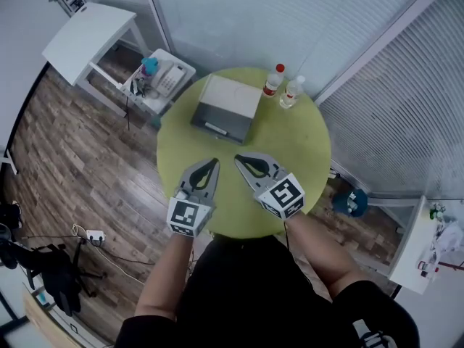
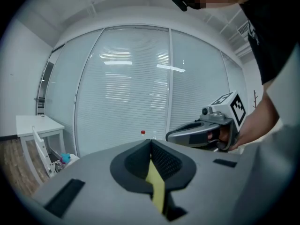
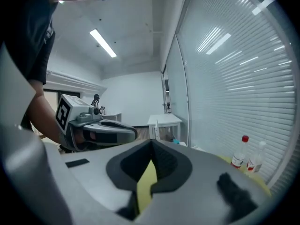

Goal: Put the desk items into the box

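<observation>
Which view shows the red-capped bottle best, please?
The head view: the red-capped bottle stands fully visible on the green table. The right gripper view shows it small, side-on; the left gripper view shows only its cap.

At your 12 o'clock a grey rectangular box with a white top [image 1: 226, 107] blocks the far side of the round yellow-green table [image 1: 308, 147]. At 1 o'clock, near it, stand a red-capped clear bottle [image 1: 273, 80] and a white-capped clear bottle [image 1: 291, 93]. Bare tabletop lies open before the box and toward 3 o'clock.
</observation>
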`<state>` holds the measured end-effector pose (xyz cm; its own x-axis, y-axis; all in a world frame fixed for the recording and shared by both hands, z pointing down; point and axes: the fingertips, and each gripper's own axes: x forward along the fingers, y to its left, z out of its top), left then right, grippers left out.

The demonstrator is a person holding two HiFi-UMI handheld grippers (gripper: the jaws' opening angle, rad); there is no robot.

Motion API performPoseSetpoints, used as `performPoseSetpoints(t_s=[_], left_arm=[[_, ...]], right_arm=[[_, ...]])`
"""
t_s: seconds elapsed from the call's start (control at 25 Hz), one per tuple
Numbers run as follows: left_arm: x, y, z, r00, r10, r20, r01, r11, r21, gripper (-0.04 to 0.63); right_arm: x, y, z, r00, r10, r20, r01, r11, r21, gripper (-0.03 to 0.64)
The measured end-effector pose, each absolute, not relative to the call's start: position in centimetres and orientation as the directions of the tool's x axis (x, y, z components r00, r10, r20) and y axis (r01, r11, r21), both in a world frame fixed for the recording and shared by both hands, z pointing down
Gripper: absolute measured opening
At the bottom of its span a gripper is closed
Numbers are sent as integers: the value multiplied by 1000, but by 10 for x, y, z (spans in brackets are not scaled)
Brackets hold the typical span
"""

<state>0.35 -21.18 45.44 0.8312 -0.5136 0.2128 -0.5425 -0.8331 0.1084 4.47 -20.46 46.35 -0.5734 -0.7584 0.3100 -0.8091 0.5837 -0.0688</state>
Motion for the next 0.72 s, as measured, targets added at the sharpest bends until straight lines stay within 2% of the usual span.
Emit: performPoseSetpoints(t_s=[0.24,0.72], left_arm=[[5,-185,418,860,-483,166,-501,-861,90,14],[6,-172,382,892,-435,118,-445,-893,69,14]], right_arm=[[46,-173,422,-587,-780,219,-804,594,-40,17],[43,-159,381,-582,-801,135,-810,587,-11,17]])
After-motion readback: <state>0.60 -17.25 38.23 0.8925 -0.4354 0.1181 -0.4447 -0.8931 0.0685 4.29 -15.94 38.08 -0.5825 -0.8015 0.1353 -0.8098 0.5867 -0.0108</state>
